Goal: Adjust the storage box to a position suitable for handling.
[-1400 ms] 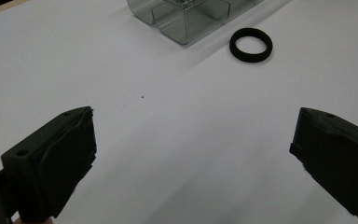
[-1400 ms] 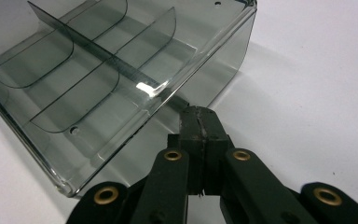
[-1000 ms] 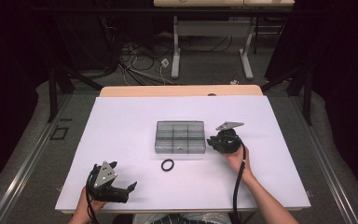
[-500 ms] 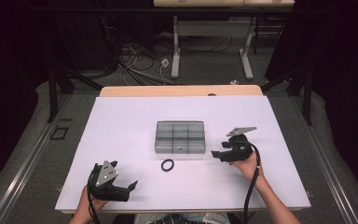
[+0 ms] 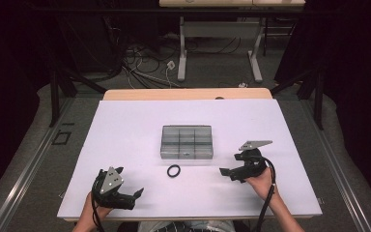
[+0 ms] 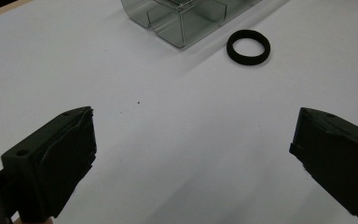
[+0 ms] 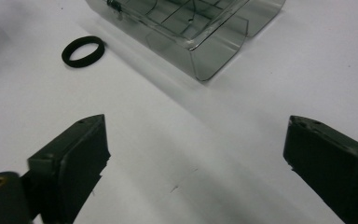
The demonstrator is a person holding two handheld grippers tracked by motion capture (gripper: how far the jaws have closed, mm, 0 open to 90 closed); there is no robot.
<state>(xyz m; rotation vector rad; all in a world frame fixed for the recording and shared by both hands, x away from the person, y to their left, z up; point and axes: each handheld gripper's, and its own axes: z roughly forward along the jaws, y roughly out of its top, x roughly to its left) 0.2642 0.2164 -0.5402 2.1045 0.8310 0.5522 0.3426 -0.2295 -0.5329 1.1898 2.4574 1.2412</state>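
A clear plastic box [image 5: 187, 141] with several compartments sits mid-table, also seen in the left gripper view [image 6: 186, 18] and the right gripper view [image 7: 186, 28]. A small black ring [image 5: 174, 170] lies flat just in front of the box [image 6: 248, 46] [image 7: 83, 51]. My left gripper [image 5: 136, 195] rests near the table's front left, open, jaws wide with nothing between them [image 6: 191, 158]. My right gripper [image 5: 227, 173] is to the right of the ring, open and holding nothing [image 7: 196, 163]. Both point toward the ring.
A white sheet [image 5: 125, 130] covers the table, whose wooden far edge [image 5: 188, 94] shows. Beyond it are table legs [image 5: 181, 53] and cables [image 5: 145, 55] on the floor. Dark curtains flank both sides.
My right gripper has drawn back from beside the box toward the front right and turned its jaws left. The left gripper has barely moved.
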